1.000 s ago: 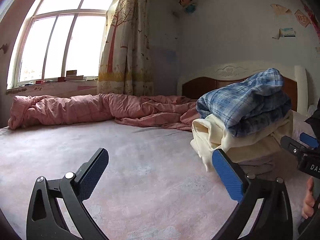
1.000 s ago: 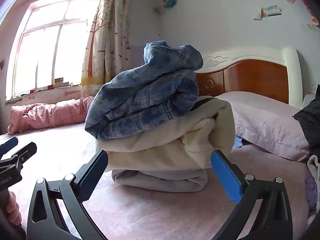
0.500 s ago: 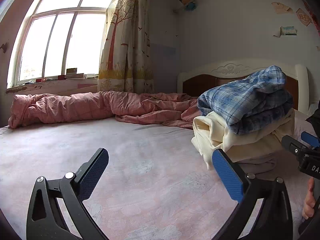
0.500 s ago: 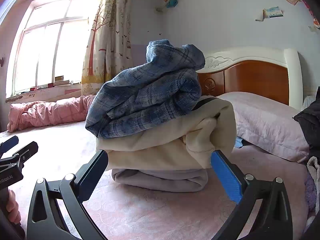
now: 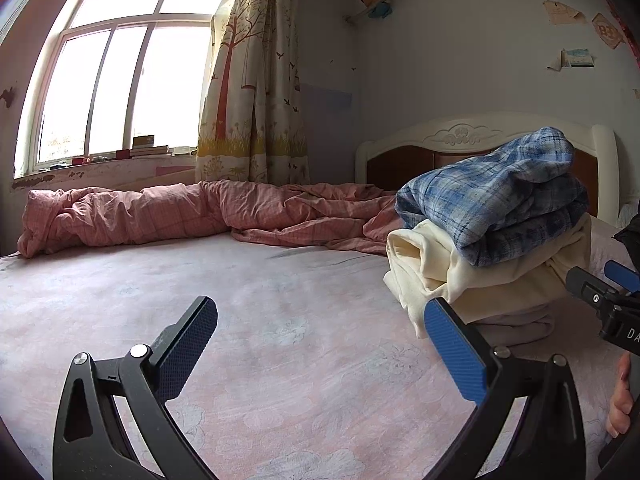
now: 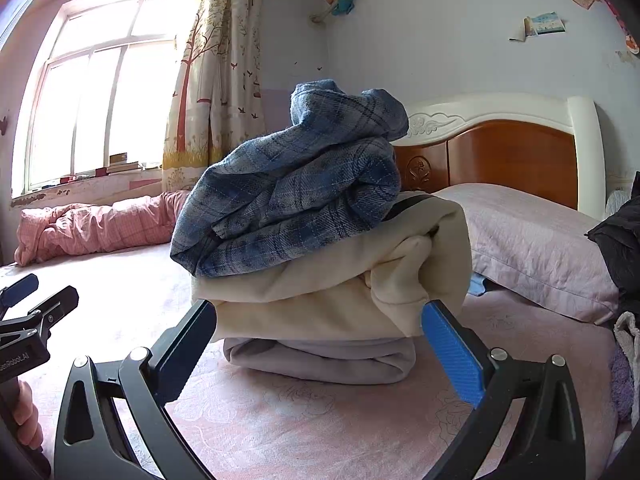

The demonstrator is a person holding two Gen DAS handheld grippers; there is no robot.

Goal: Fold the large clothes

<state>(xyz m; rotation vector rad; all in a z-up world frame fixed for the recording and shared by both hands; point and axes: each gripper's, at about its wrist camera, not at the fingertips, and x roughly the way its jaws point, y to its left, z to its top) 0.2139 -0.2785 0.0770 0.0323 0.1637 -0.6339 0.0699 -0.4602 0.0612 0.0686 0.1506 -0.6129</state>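
3 folded garments sit stacked on the bed [image 5: 248, 360] near the headboard: blue plaid shirt [image 6: 296, 200] on cream garment [image 6: 340, 292] on grey piece [image 6: 320, 360]. That much looks done. Left gripper [image 5: 320, 344] and right gripper [image 6: 318, 344] are both spread, holding nothing. A dark heap [image 6: 620, 240] at right may remain; the pink quilt [image 5: 160, 212] lies well clear

The left gripper [image 6: 24, 344] body reads "Robot.AI", partly cut off; the right gripper [image 5: 616, 316] shows "DA".
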